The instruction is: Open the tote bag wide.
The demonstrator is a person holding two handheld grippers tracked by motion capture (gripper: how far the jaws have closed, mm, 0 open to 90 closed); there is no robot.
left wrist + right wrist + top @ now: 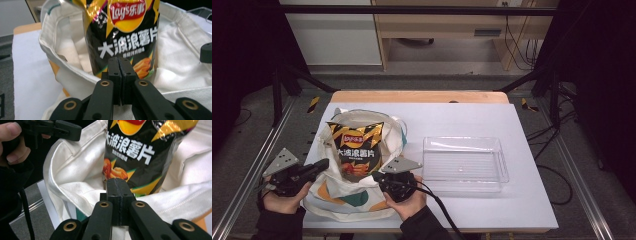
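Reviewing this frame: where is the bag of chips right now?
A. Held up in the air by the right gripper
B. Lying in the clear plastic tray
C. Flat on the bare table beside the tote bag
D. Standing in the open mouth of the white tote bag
D: the bag of chips stands inside the open tote bag, whose cloth rim surrounds it, while the clear tray beside it holds nothing.

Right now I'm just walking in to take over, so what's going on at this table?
A person works a white tote bag with a chip bag standing in its mouth. The left gripper and right gripper sit at the bag's near rim, both shut, neither visibly pinching cloth. A clear tray waits empty alongside.
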